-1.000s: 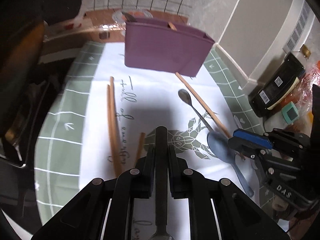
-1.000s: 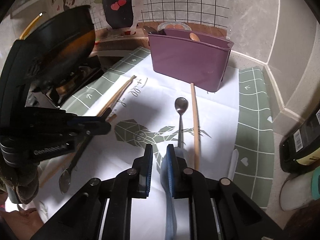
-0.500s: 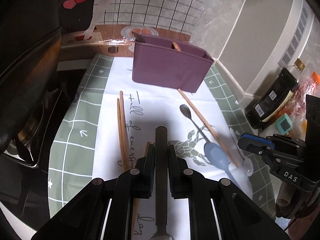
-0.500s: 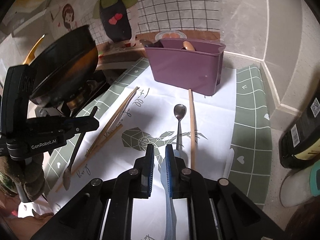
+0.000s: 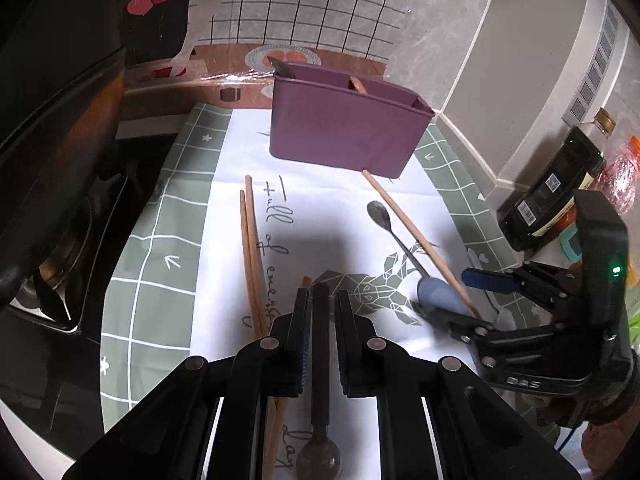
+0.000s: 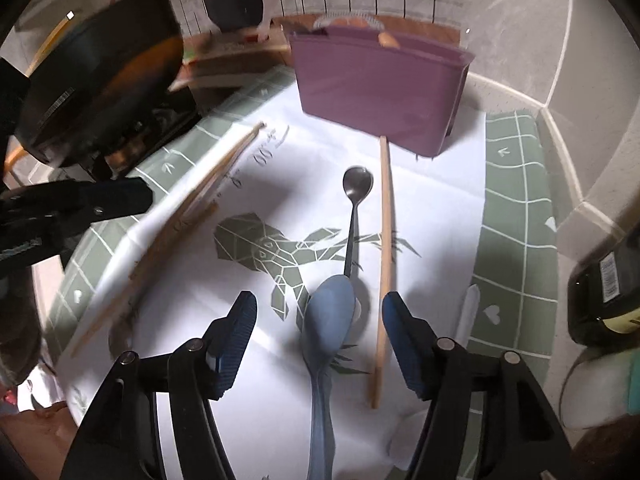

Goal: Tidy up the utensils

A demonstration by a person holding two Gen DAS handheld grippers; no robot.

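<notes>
A purple utensil holder [image 5: 344, 128] stands at the far end of the mat; it also shows in the right wrist view [image 6: 380, 88]. My left gripper [image 5: 320, 300] is shut on the handle of a dark metal spoon [image 5: 320, 456], bowl end toward the camera. My right gripper [image 6: 316, 312] is open, its fingers either side of a blue spoon [image 6: 326, 332] lying on the mat. A small metal spoon [image 6: 356, 188] and a single wooden chopstick [image 6: 384, 240] lie just beyond it. More wooden chopsticks [image 5: 250, 248] lie at the left.
A black pan [image 6: 100, 80] sits on a stove at the left. A dark bottle [image 5: 556, 196] stands at the right past the mat edge. A white spoon [image 6: 468, 312] lies on the mat's green border. The wall is close behind the holder.
My right gripper has opened and let go of the blue spoon, which now lies on the mat. My left gripper still holds the dark spoon.
</notes>
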